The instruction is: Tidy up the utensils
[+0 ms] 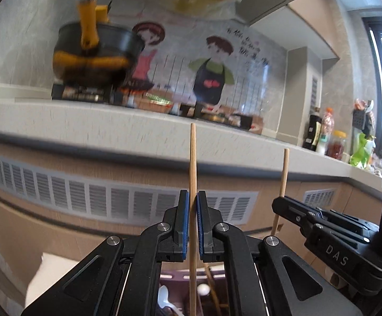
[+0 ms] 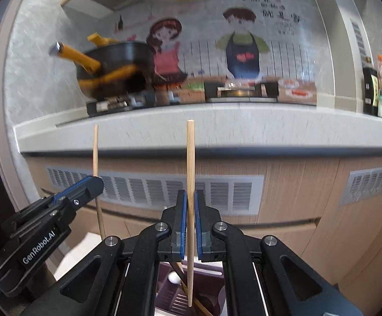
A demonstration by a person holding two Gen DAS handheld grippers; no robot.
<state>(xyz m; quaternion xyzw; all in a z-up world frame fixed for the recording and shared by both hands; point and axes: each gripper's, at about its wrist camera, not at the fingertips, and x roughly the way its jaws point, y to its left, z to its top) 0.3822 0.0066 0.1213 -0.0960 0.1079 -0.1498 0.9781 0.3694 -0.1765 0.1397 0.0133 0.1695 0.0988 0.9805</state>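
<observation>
My left gripper (image 1: 193, 197) is shut on a wooden chopstick (image 1: 192, 158) that stands upright between its blue pads. To its right, my right gripper (image 1: 279, 202) also grips a thinner-looking upright chopstick (image 1: 284, 171). In the right wrist view, my right gripper (image 2: 190, 197) is shut on its chopstick (image 2: 190, 158), and the left gripper (image 2: 92, 183) with its chopstick (image 2: 95, 152) shows at the left. Below both grippers lies a purple utensil tray (image 2: 170, 289) holding a white spoon (image 1: 163, 297), a white ball-ended utensil (image 2: 174, 277) and dark chopsticks.
A grey kitchen counter (image 2: 217, 129) runs across ahead, with vented cabinet fronts (image 2: 164, 192) under it. A black pot with yellow handles (image 1: 93, 50) sits on a stove at the left. Bottles and jars (image 1: 322, 134) stand at the counter's right end.
</observation>
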